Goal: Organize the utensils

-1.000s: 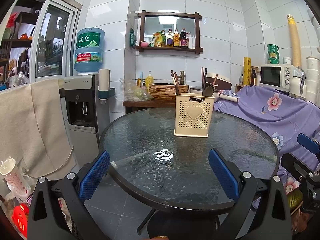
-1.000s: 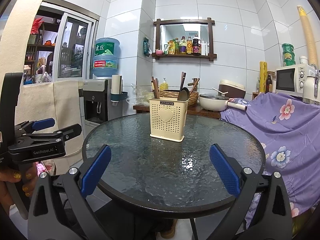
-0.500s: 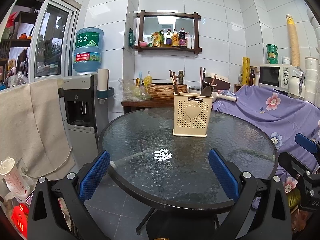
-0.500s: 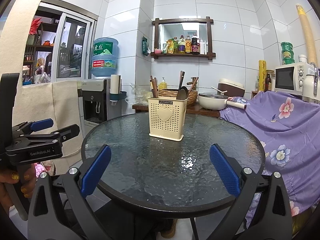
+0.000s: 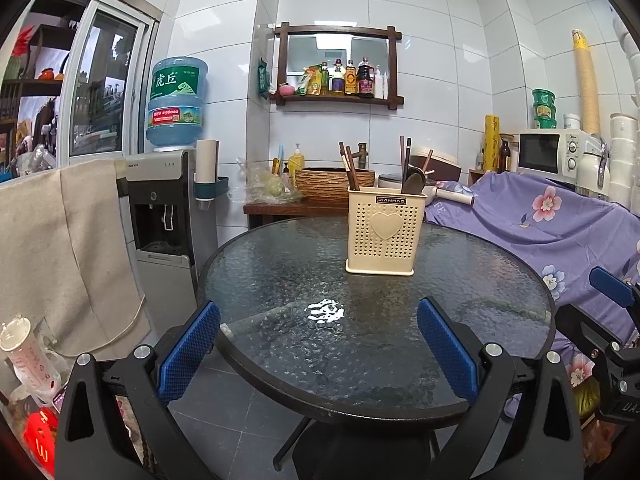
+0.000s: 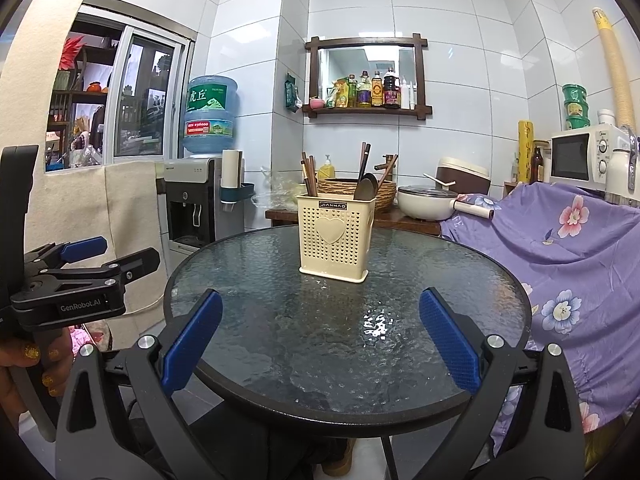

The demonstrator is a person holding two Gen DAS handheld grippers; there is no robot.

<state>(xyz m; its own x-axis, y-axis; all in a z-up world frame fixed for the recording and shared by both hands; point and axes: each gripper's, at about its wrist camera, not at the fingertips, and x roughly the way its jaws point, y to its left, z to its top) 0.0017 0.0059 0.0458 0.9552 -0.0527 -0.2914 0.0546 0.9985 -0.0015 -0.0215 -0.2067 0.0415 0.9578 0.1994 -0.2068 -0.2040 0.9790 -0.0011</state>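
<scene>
Left gripper [image 5: 318, 344]: fingers [image 5: 188, 350] spread wide, holding nothing, poised over the near edge of the round glass counter [image 5: 280, 280]. One cream perforated utensil holder [image 5: 385, 235] stands upright toward the counter's far side, holding several dark chopsticks [image 5: 349, 170] at left and one dark spoon [image 5: 414, 181] at right; exact chopstick count unclear. Right gripper [image 6: 320, 340]: fingers [image 6: 450, 340] likewise spread wide, empty, over the near edge.

Cool, even light is filling both views, and focus is holding sharp throughout. An overhead lamp is glaring off the glass counter [image 5: 324, 312] in a broken white patch. Fisheye distortion is bending the wall tiles [image 6: 460, 60] outward, and black vignetting is darkening every corner.
</scene>
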